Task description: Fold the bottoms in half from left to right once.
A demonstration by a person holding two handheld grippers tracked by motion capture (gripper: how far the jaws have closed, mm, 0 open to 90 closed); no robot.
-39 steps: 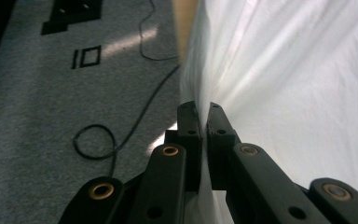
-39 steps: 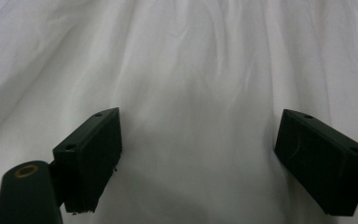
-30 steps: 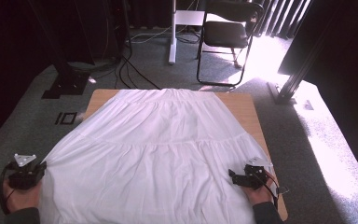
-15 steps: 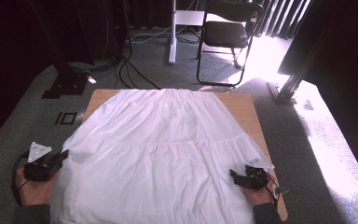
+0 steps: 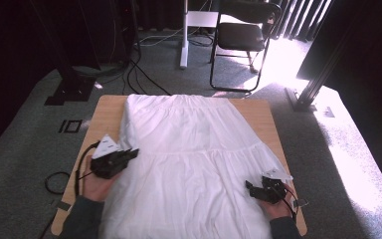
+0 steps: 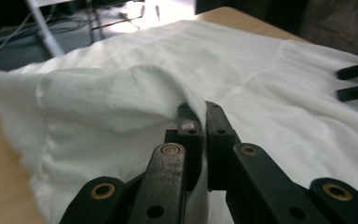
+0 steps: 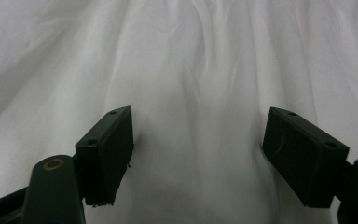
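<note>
A white skirt (image 5: 194,144) lies spread on the wooden table (image 5: 107,107). My left gripper (image 5: 133,153) hovers over the skirt's left part. It is shut on the left edge of the cloth, which rises in a loose fold (image 6: 107,93) from its jaws (image 6: 204,112). My right gripper (image 5: 248,186) rests at the skirt's lower right edge, pointing left. It is open, with flat cloth (image 7: 196,93) beneath the gap (image 7: 198,140) and nothing pinched. Its jaws have just been closing a little. In the left gripper view the right gripper's tips (image 6: 354,81) appear far off at the right.
Bare wood runs along the table's left side and its far right corner (image 5: 261,112). Beyond the table are a black folding chair (image 5: 243,35), a white post (image 5: 183,35) and cables (image 5: 129,69) on grey carpet. A cable loop (image 5: 54,181) lies left of the table.
The left gripper has moved up and to the right over the table, dragging the skirt's left edge inward and uncovering wood at the left. The right hand has stayed put.
</note>
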